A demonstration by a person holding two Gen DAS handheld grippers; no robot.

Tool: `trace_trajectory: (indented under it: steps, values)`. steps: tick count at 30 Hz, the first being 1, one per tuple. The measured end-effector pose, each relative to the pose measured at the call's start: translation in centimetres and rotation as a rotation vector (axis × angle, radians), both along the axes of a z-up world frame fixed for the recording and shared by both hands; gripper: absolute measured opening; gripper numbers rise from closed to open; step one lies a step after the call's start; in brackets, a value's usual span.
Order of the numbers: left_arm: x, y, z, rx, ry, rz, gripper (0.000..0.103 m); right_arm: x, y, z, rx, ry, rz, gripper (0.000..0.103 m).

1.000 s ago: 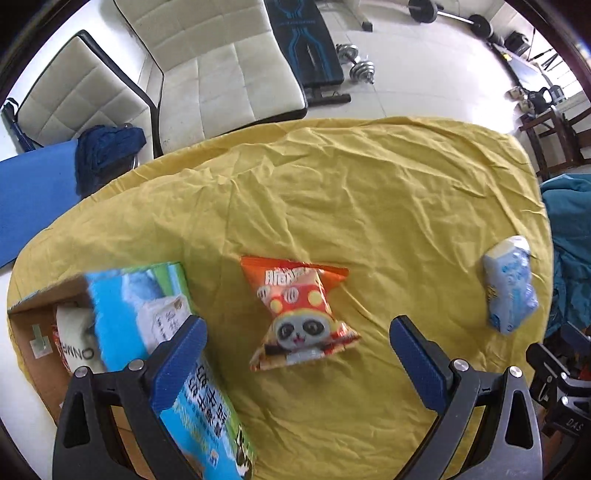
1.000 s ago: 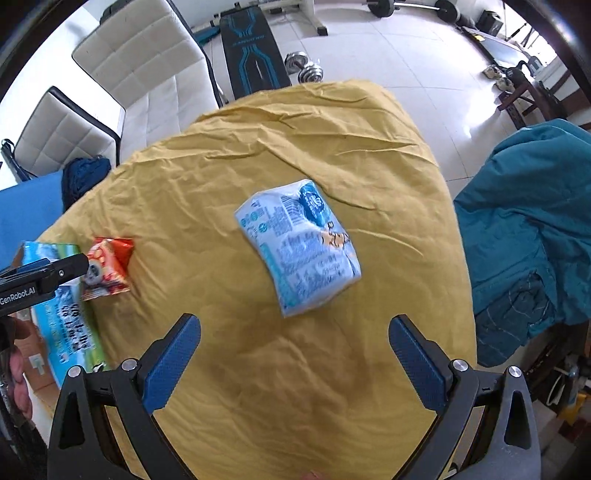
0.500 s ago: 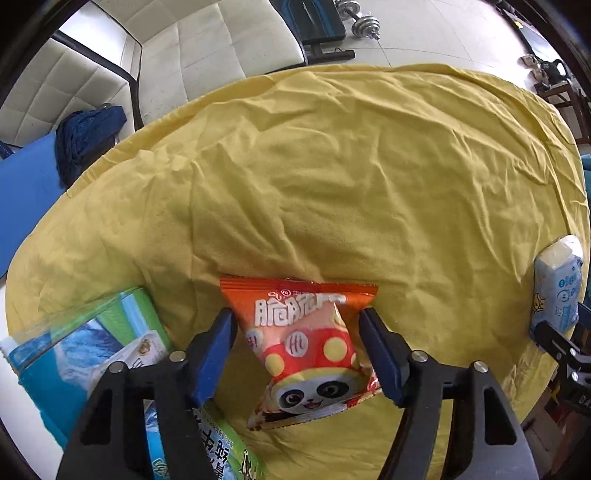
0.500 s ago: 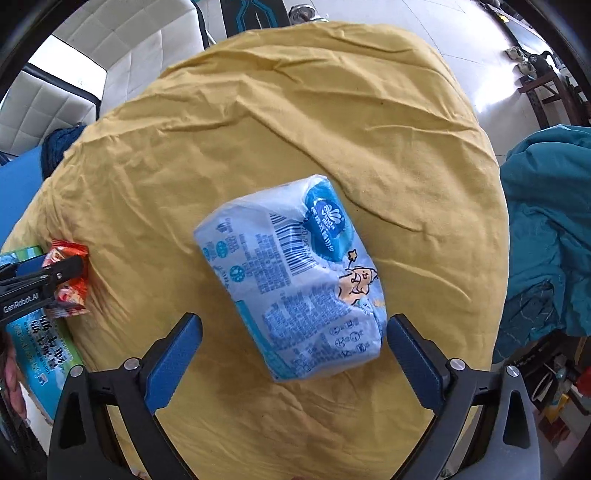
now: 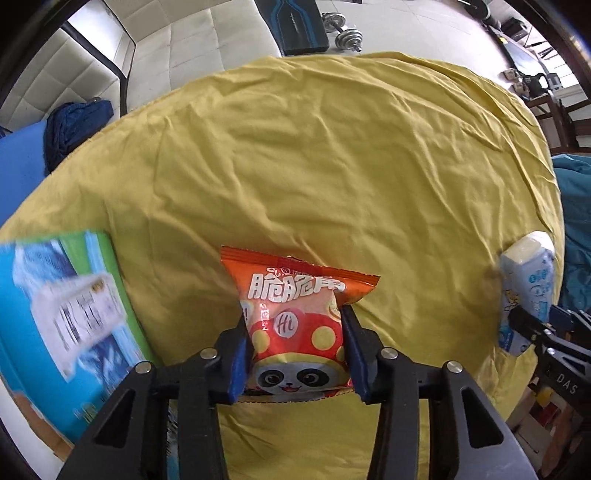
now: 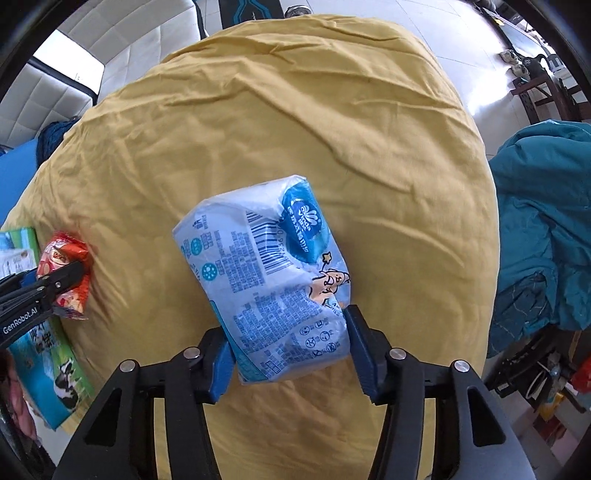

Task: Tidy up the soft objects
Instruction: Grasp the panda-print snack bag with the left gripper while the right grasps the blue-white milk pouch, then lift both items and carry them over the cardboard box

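Observation:
My left gripper (image 5: pixel 295 325) is shut on an orange snack bag with a panda face (image 5: pixel 295 314), which lies on the yellow cloth (image 5: pixel 332 166); the blue pads press its sides. My right gripper (image 6: pixel 288 332) is shut on a pale blue tissue pack (image 6: pixel 266 277) at the cloth's right side. The tissue pack also shows at the right edge of the left wrist view (image 5: pixel 524 280). The snack bag also shows at the left of the right wrist view (image 6: pixel 68 277), inside the left gripper's fingers.
A blue and green printed carton (image 5: pixel 59 332) sits at the cloth's left edge, also in the right wrist view (image 6: pixel 48 365). A teal garment (image 6: pixel 543 221) lies to the right. White padded chairs (image 5: pixel 184 40) and dumbbells (image 5: pixel 343 33) stand beyond.
Both grippers have gone from wide open to shut: the left closed around the snack bag, the right closed around the tissue pack, each after moving in closer.

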State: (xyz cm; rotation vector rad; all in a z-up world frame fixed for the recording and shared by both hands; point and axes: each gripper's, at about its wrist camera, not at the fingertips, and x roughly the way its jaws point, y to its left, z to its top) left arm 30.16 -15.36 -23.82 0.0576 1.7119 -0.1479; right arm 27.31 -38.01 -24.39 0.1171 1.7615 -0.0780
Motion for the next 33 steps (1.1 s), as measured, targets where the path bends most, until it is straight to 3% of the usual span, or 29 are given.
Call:
trace_trajectory:
  steps: [9, 14, 20, 26, 33]
  values:
    - [-8.1, -1.8, 1.5, -0.086, 0.009, -0.002, 0.04, -7.6, 2.2, -0.4, 0.037, 0.039, 0.038, 0.056]
    - [-10.8, -2.8, -0.4, -0.073, 0.058, -0.014, 0.042, -10.0, 2.9, -1.4, 0.014, 0.043, 0.035, 0.057]
    - [-11.5, -2.7, -2.6, -0.057, 0.114, 0.003, 0.04, -10.5, 3.8, -2.1, 0.002, 0.053, 0.032, 0.059]
    - [-12.4, -2.5, -1.8, -0.064, 0.08, 0.017, 0.037, -9.2, 3.1, -1.5, -0.006, 0.037, 0.021, 0.053]
    - [-14.6, -1.0, 1.7, -0.063, -0.017, 0.001, 0.036, -9.4, 4.4, 1.0, -0.008, -0.01, 0.016, 0.047]
